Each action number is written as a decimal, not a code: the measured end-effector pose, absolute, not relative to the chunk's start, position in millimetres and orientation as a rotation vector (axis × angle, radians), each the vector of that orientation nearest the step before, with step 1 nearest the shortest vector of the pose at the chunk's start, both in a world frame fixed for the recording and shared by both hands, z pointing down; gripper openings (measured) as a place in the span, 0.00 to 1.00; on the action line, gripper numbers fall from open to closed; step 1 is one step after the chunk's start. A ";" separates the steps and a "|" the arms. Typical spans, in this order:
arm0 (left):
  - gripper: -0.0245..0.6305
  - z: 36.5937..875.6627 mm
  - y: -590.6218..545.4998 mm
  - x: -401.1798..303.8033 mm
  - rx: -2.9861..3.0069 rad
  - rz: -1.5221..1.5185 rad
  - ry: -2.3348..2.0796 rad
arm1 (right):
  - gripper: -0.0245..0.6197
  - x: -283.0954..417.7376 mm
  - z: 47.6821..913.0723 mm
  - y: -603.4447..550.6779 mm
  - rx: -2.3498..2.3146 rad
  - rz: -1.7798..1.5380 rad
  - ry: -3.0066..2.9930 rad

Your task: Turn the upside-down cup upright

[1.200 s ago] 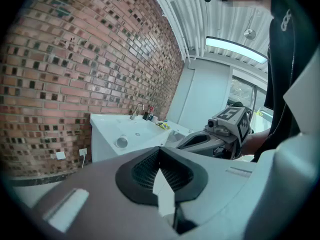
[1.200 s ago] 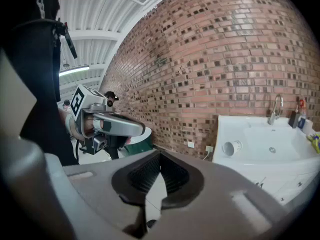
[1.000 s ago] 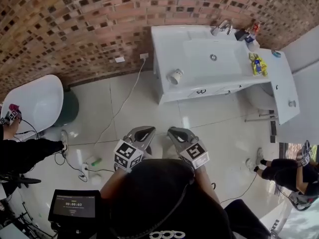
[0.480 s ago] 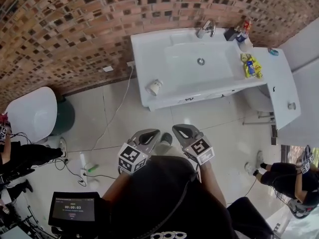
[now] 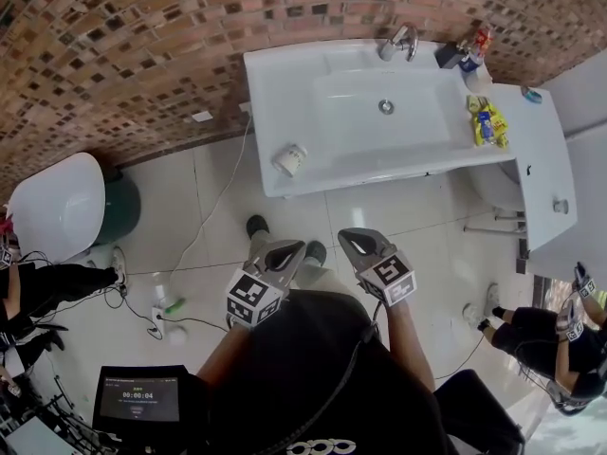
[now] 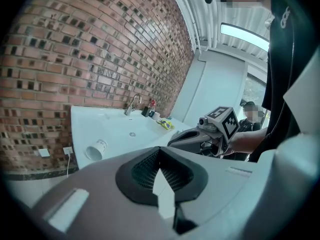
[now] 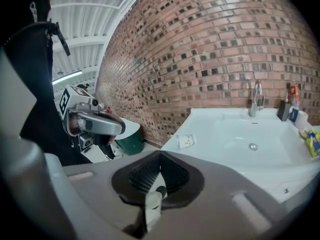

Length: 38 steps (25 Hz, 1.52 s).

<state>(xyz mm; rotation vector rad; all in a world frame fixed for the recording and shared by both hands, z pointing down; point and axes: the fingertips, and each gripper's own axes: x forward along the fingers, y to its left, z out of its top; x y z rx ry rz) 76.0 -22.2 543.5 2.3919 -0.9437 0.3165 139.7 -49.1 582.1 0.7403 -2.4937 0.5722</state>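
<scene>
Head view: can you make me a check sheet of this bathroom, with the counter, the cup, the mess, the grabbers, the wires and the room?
Surface: white sink counter, mostly bare.
Job's things: cup lies on its side near the counter's front left corner.
Clutter: yellow packet and bottles right of the basin.
Grippers: left gripper and right gripper both shut, empty, over the floor, apart from the counter.
Cables: white cable runs from the wall across the floor.
Surroundings: brick wall, tiled floor, green bin, another person at the right edge.
</scene>
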 end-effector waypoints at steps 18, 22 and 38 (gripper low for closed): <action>0.05 539.7 -110.6 -50.9 2.450 0.303 -0.854 | 0.03 2.9 584.2 -115.4 0.787 0.490 -2.356; 0.05 541.7 -125.3 -79.9 2.464 0.294 -0.819 | 0.03 -23.8 588.3 -118.4 0.816 0.517 -2.318; 0.05 539.0 -168.6 -128.1 2.436 0.302 -0.939 | 0.09 -25.5 660.1 -170.3 0.820 0.395 -2.068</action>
